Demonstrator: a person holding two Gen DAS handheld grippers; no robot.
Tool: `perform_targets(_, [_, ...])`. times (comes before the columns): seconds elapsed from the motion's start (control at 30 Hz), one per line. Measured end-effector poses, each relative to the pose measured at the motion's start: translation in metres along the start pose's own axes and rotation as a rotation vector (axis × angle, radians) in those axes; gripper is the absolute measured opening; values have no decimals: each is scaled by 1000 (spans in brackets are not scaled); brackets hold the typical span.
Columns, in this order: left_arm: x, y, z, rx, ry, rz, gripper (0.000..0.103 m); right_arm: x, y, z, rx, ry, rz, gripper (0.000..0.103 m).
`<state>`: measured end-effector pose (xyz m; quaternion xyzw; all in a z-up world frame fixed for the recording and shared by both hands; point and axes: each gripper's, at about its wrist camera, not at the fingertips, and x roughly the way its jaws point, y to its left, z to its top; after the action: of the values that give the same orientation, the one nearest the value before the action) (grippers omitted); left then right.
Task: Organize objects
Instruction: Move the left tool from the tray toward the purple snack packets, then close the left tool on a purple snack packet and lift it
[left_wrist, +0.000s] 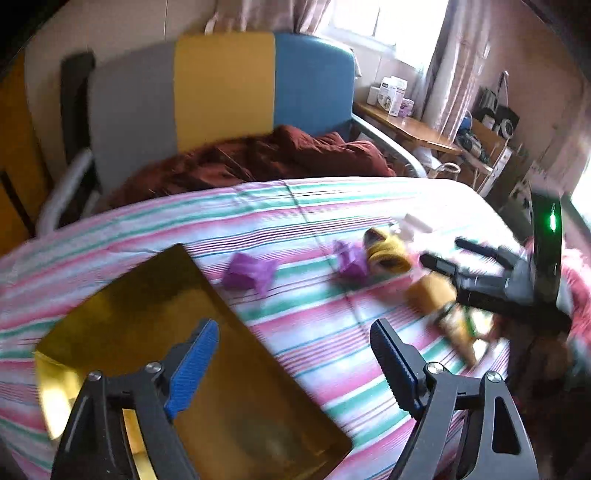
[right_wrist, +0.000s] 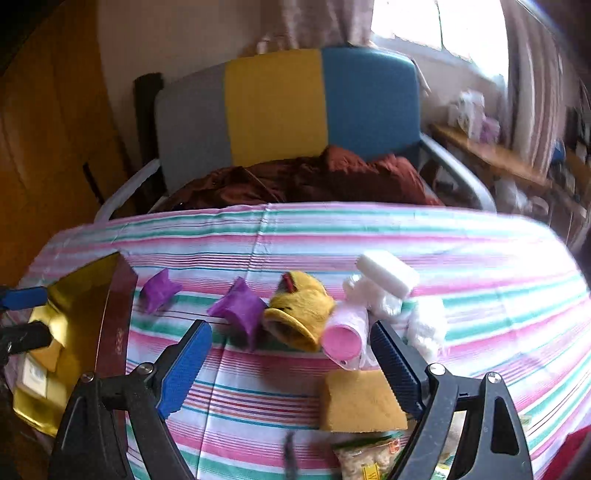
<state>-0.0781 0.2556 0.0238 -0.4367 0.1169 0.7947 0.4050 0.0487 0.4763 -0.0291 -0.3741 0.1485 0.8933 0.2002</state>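
While both jaws stand wide apart with nothing between them, the right hand-held gripper (right_wrist: 291, 354) hovers low over the striped bed sheet (right_wrist: 480, 258), and the clutter lies just ahead of it. A tan sponge block (right_wrist: 360, 400) sits nearest, just inside the right finger, with a pink-ended roll (right_wrist: 345, 332) beyond it, its long axis pointing roughly toward the camera. Left of that roll lies a yellow plush toy (right_wrist: 299, 314), touching one of two purple crumpled pieces (right_wrist: 240, 308); the other purple piece (right_wrist: 159, 290) lies apart, nearer the gold box (right_wrist: 74, 314). One white block (right_wrist: 386, 271) and some white wrapped bundles sit behind, and a snack packet (right_wrist: 369, 456) shows at the bottom edge.

Equally released and empty, the left hand-held gripper (left_wrist: 293, 349) hangs over the gold box's (left_wrist: 147, 314) near corner, well away from the pile. I count one box, two purple pieces, one plush toy, one pink roll, one sponge; the white bundles blur together.

By my judgement the right hand is far nearer the pile, so it should pick, carrying leftward to the box.
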Motion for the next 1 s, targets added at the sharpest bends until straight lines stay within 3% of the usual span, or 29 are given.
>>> perform_targets(0.1, [27,1,28,-82,59,-48,84,-3,-5,2,28,-10,25,89])
perform_targets(0.27, [84,29,57,-350,209,-86,83,-13,-4,3,23,-45,56,89])
perform_targets(0.43, [123,45,66,-492,318,-22,84,-19,-2,5,21,-69,75,89])
perform_targets(0.8, [159,52,68,-568,380,87,86,-33,-9,8,56,-110,111,89])
perform_targets(0.97, [164,45,74,-528,342,91,86,-32,-8,8,55,-102,117,89])
perform_targets(1.0, [167,42,75,-505,347,96,91,-32,-8,7,55,-100,114,89])
